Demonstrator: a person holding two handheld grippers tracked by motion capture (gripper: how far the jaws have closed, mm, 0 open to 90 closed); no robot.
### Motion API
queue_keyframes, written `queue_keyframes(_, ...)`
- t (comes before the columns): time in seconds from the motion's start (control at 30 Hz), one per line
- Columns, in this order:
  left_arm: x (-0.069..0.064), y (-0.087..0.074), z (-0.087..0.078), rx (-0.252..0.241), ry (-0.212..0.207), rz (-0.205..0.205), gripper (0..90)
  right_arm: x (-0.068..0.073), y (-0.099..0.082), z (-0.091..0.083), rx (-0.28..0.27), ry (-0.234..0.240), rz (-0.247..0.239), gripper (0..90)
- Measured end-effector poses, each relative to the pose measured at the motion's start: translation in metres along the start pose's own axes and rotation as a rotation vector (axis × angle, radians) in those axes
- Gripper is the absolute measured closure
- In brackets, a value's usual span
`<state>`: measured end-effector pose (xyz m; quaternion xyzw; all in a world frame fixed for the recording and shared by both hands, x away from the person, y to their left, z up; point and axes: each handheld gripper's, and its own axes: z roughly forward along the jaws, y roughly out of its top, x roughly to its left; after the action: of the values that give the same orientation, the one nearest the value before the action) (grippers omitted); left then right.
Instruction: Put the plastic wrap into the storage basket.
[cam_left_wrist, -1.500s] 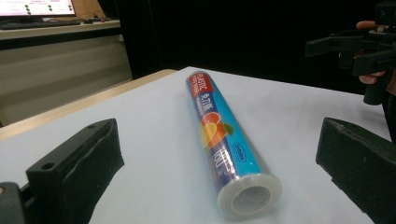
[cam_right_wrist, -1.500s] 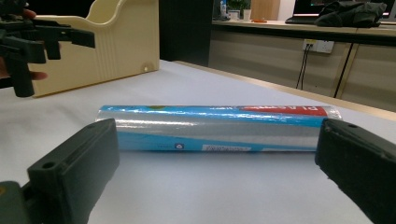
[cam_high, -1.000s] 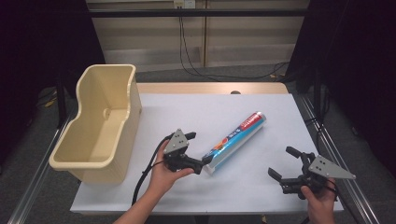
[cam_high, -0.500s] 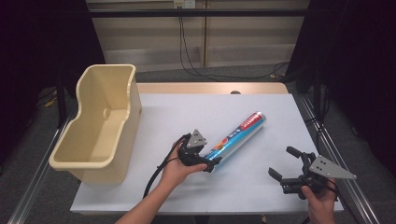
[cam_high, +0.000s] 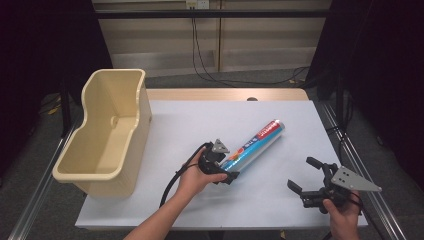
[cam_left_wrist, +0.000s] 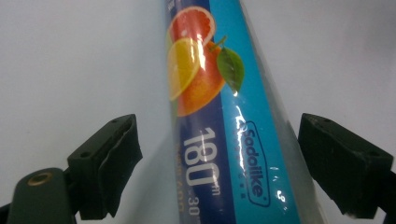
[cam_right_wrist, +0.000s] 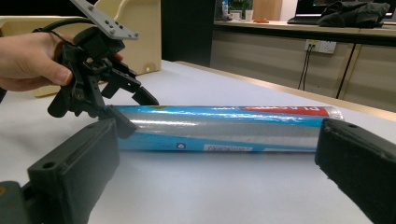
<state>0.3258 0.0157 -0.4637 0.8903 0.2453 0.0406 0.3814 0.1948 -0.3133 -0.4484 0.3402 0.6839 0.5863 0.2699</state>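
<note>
Left gripper (cam_high: 224, 170) spread wide, jaws straddling near end of blue glossy cling-film roll with fruit print (cam_high: 255, 145), not yet pinching. Roll lies flat on white tabletop (cam_high: 280, 205). Right gripper (cam_high: 306, 176) spread, empty, hovering well right of roll. Beige plastic bin (cam_high: 107, 135) far left.

My left hand (cam_high: 192, 176) reaches in from the lower edge, forearm angled up and to the right, holding the left gripper (cam_high: 226, 170) low at the near end of the blue roll (cam_high: 254, 146). Its two black jaws stand apart, one on each side of the roll, not pressing it. My right hand (cam_high: 344, 218) holds the right gripper (cam_high: 305, 175) well to the right of the roll, its jaws spread wide and pointing left toward it.
</note>
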Motion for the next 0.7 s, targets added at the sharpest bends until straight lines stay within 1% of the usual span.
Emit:
queue_keyframes(0.03, -0.001, 0.000, 0.001, 0.004, 0.002, 0.003, 15.5, 0.000, 0.000, 0.000, 0.000, 0.000, 0.001, 0.0)
queue_keyframes(0.07, -0.001, 0.000, 0.002, 0.009, -0.005, 0.003, 16.9, 0.000, 0.000, 0.000, 0.001, 0.001, 0.002, 0.0)
queue_keyframes(0.17, -0.003, 0.000, 0.002, 0.015, -0.025, -0.017, 25.3, -0.001, 0.000, 0.000, 0.001, 0.001, 0.003, 0.0)
queue_keyframes(0.2, -0.003, 0.000, 0.002, 0.015, -0.021, -0.015, 27.2, -0.001, 0.000, 0.000, 0.002, 0.000, 0.003, 0.0)
queue_keyframes(0.23, -0.003, 0.000, 0.001, 0.020, -0.017, -0.019, 27.2, -0.001, 0.000, 0.000, 0.002, 0.000, 0.003, 0.0)
queue_keyframes(0.33, -0.003, 0.001, 0.000, 0.032, -0.014, -0.061, 28.6, 0.000, 0.000, 0.001, 0.002, 0.003, 0.000, 0.0)
queue_keyframes(0.47, -0.002, -0.003, -0.004, 0.020, -0.007, -0.139, 31.1, 0.000, 0.000, 0.001, 0.008, 0.003, -0.007, 0.0)
queue_keyframes(0.53, -0.002, -0.005, -0.006, 0.020, 0.000, -0.158, 31.4, 0.000, -0.001, 0.001, 0.009, 0.004, -0.007, 0.0)
queue_keyframes(0.67, 0.000, -0.009, -0.015, 0.043, 0.010, -0.137, 32.0, -0.001, -0.001, 0.000, 0.010, 0.002, -0.006, 0.0)
queue_keyframes(0.7, 0.003, -0.015, -0.022, 0.048, 0.008, -0.130, 32.0, -0.001, -0.001, 0.000, 0.009, 0.003, -0.004, 0.0)
